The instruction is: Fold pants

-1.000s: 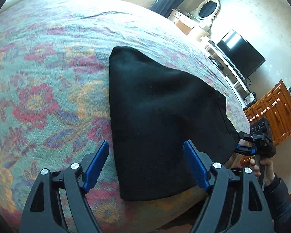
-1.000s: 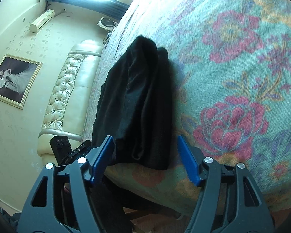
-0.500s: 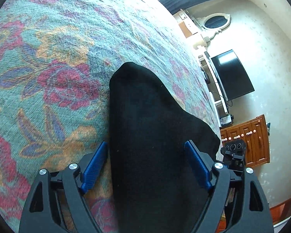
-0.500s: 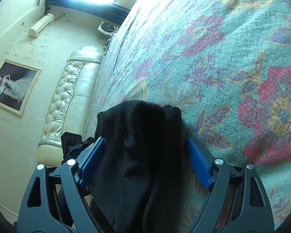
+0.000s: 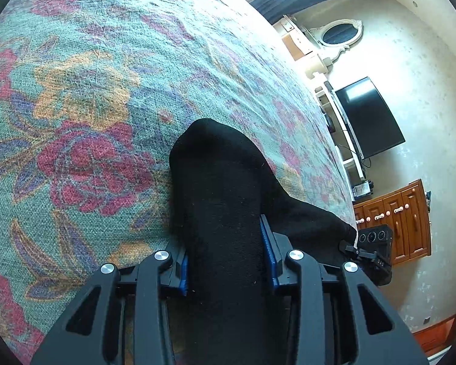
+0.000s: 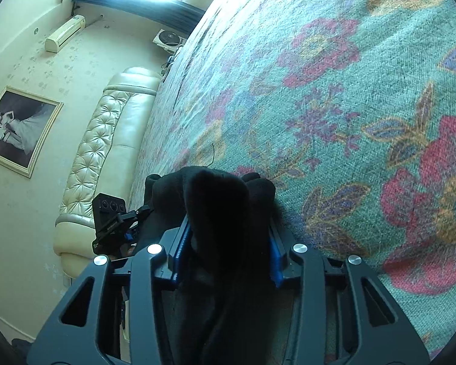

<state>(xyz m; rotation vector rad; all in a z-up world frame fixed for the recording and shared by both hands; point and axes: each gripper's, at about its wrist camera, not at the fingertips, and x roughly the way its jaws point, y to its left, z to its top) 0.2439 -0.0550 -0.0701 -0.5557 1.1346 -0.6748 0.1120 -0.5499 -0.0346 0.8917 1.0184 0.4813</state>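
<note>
Bed with teal floral woven cover fills most of both views. Folded black fabric pants lie on it at lower centre of each frame, bunched. Left gripper: fingers have just closed, blue pads clamping the pants fabric. Right gripper: same, fingers just closed on the pants' other end.
</note>
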